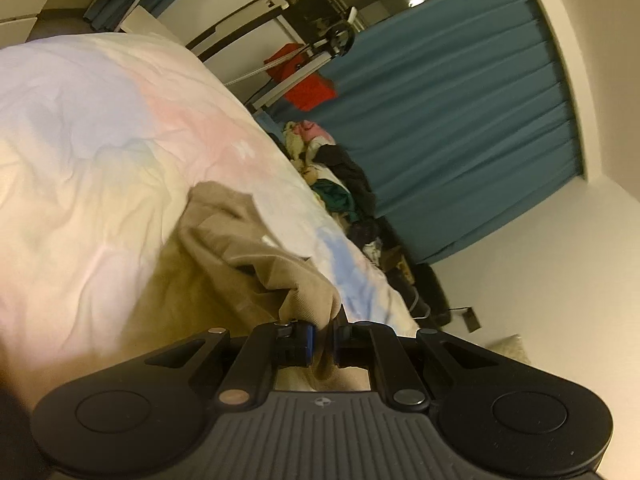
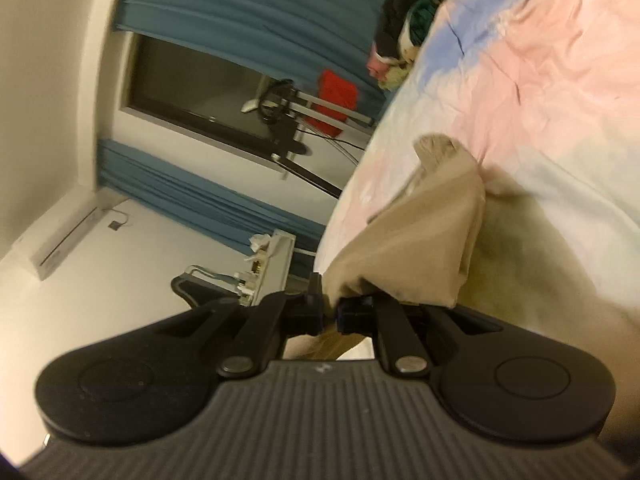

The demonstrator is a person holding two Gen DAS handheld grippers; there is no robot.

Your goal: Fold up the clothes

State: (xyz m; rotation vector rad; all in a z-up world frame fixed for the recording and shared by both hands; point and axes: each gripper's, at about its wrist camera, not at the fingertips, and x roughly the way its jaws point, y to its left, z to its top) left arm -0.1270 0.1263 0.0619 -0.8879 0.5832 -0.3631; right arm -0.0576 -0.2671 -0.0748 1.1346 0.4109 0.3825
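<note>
A beige garment [image 1: 240, 248] lies bunched on a pastel bedsheet [image 1: 92, 128]. My left gripper [image 1: 324, 344] is shut on a fold of it, with cloth pinched between the jaws. In the right wrist view the same beige garment [image 2: 424, 240] hangs from my right gripper [image 2: 330, 314], which is shut on another edge of it and holds it lifted above the pastel bedsheet [image 2: 540, 72]. Both views are strongly tilted.
A pile of mixed clothes [image 1: 336, 176] lies at the bed's far edge, also in the right wrist view [image 2: 404, 20]. Teal curtains [image 1: 460, 120], a red item [image 1: 308, 80] on a stand and white walls lie beyond. A white shelf unit [image 2: 272, 264] stands by the bed.
</note>
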